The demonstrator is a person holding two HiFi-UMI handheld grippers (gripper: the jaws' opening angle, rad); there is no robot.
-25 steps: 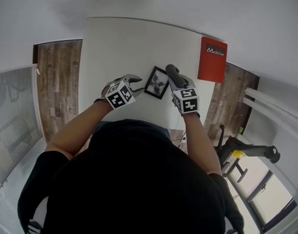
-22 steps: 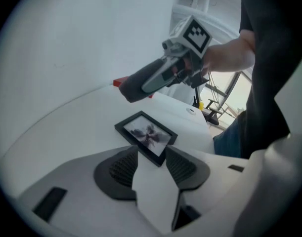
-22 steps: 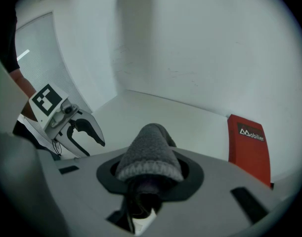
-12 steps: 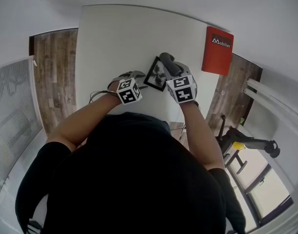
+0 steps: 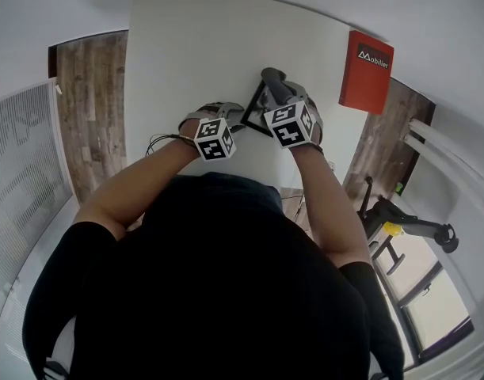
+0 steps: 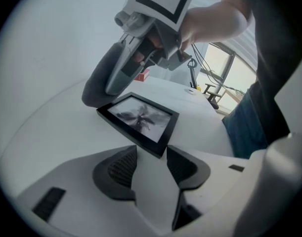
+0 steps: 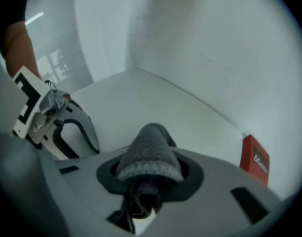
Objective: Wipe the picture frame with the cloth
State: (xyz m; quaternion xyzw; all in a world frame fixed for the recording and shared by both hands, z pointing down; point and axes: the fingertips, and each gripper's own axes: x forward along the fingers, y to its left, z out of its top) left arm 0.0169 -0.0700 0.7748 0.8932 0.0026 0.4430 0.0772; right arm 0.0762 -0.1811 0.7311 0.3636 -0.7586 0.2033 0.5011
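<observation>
A small black picture frame (image 6: 138, 118) lies flat on the white table (image 5: 186, 46). In the head view only one edge of the frame (image 5: 252, 101) shows between the two grippers. My left gripper (image 6: 151, 152) is open and its jaws have just been closing. The frame's near corner sits between the fingertips, and the pads (image 6: 116, 171) do not press on it. My right gripper (image 7: 150, 174) is shut on a rolled grey cloth (image 7: 150, 154). The cloth (image 6: 97, 87) rests against the frame's far left corner.
A red box (image 5: 365, 71) stands upright at the table's far right edge, also in the right gripper view as the red box (image 7: 254, 159). Wooden floor (image 5: 87, 109) lies left of the table. A white wall rises behind the table.
Both grippers have come down and together onto the frame. The cloth now touches it, and the frame is mostly hidden in the head view.
</observation>
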